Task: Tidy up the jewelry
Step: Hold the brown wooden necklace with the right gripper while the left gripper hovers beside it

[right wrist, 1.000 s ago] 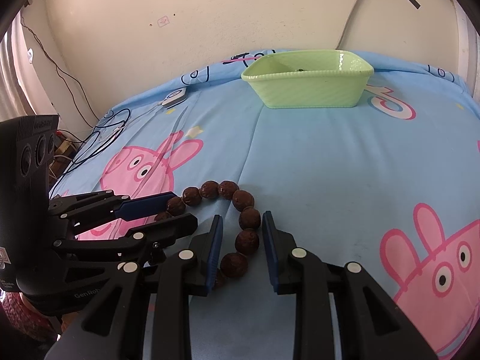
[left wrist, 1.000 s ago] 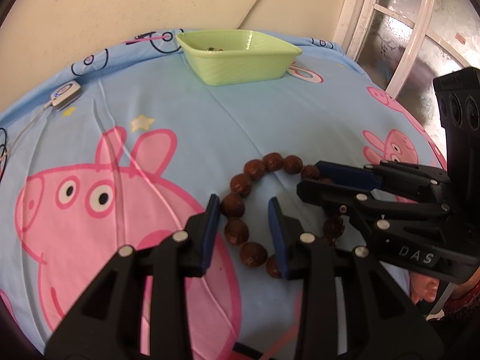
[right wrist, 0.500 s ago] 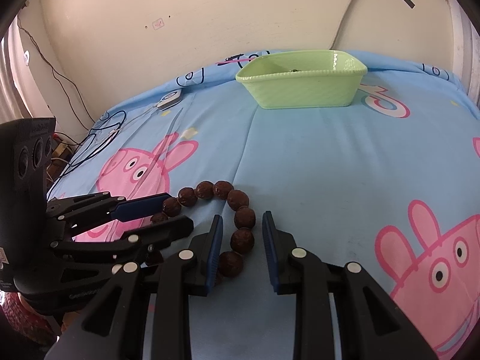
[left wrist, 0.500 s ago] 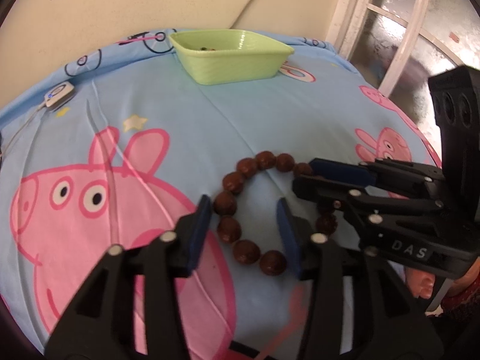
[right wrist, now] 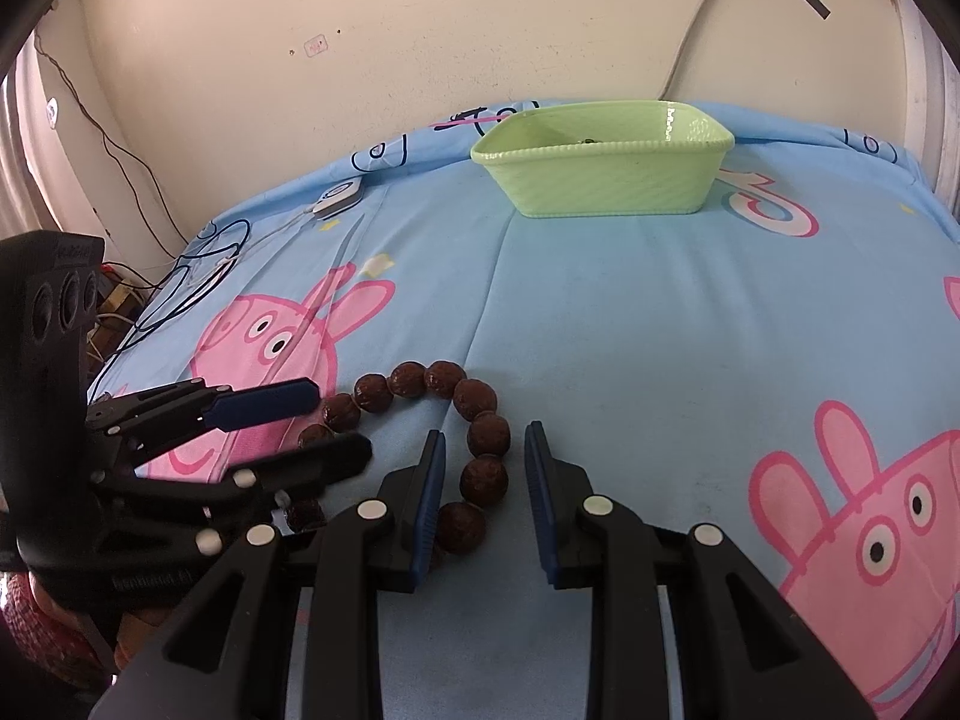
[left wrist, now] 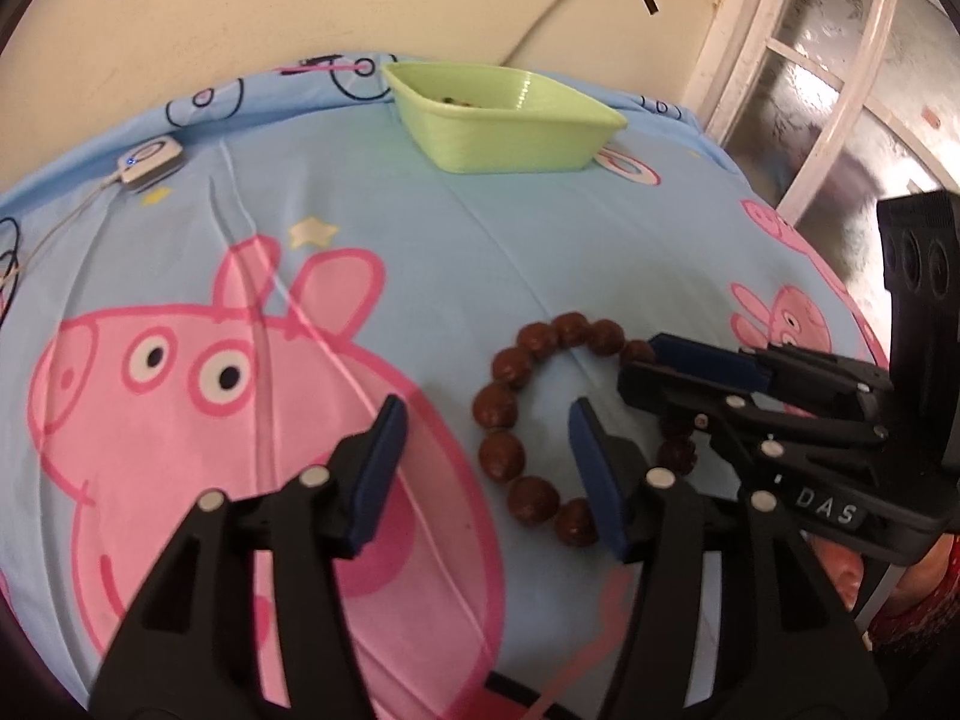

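A bracelet of large brown beads (left wrist: 504, 366) (right wrist: 474, 399) lies in a ring on the blue cartoon-pig sheet. My left gripper (left wrist: 486, 409) (right wrist: 339, 420) hovers over the ring's left side. Its jaws are opening, with beads between them untouched by the pads. My right gripper (right wrist: 485, 435) (left wrist: 641, 357) straddles the ring's right side. Its pads stand a little apart on either side of the beads without pressing them. The light green tray (left wrist: 510, 138) (right wrist: 606, 180) sits at the far edge and holds some small items.
A small white device (left wrist: 150, 161) (right wrist: 339, 198) with a cable lies at the sheet's far left. Black cables (right wrist: 180, 288) trail off the left edge. A wall runs behind the tray, and a white window frame (left wrist: 840, 120) stands at the right.
The left gripper's jaws have spread apart around the beads on the ring's left side. The bracelet still lies on the sheet. The right gripper has kept still.
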Motion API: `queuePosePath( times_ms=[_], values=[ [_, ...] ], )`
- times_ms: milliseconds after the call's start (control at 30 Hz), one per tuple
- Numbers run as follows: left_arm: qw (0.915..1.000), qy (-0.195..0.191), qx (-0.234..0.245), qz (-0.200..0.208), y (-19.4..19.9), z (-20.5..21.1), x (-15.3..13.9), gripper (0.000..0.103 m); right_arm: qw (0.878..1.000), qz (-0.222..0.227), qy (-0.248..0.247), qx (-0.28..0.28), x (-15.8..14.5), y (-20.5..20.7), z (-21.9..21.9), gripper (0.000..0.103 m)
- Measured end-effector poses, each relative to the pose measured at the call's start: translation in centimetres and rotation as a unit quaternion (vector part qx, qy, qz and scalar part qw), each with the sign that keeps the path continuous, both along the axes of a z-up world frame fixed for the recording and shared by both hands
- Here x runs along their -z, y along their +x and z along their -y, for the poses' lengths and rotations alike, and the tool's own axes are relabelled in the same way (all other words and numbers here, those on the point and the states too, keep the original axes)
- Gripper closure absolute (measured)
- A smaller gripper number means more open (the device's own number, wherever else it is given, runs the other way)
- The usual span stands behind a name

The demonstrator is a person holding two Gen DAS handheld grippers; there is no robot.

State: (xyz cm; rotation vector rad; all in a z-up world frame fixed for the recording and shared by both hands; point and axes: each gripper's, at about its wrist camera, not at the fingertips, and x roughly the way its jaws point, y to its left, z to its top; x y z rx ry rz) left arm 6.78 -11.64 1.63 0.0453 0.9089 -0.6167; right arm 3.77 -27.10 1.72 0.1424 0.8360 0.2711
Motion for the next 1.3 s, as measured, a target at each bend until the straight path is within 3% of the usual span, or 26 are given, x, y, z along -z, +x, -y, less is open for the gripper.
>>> queuePosePath(
  times_ms=[400,1133,1300],
  values=[
    [0.999,0.039,0.009,0.02,-0.7,0.8,0.1,0.048,1.0,0.001,0.015,0.023,0.1,-0.1,0.9,0.101],
    [0.9989,0.04,0.01,0.021,-0.7,0.9,0.2,0.048,0.999,0.002,0.017,0.032,0.1,-0.2,1.1,0.1],
    [0.9995,0.026,0.014,0.013,-0.6,0.5,0.2,0.048,0.999,0.001,0.018,0.032,0.1,-0.2,1.1,0.1]
  ],
)
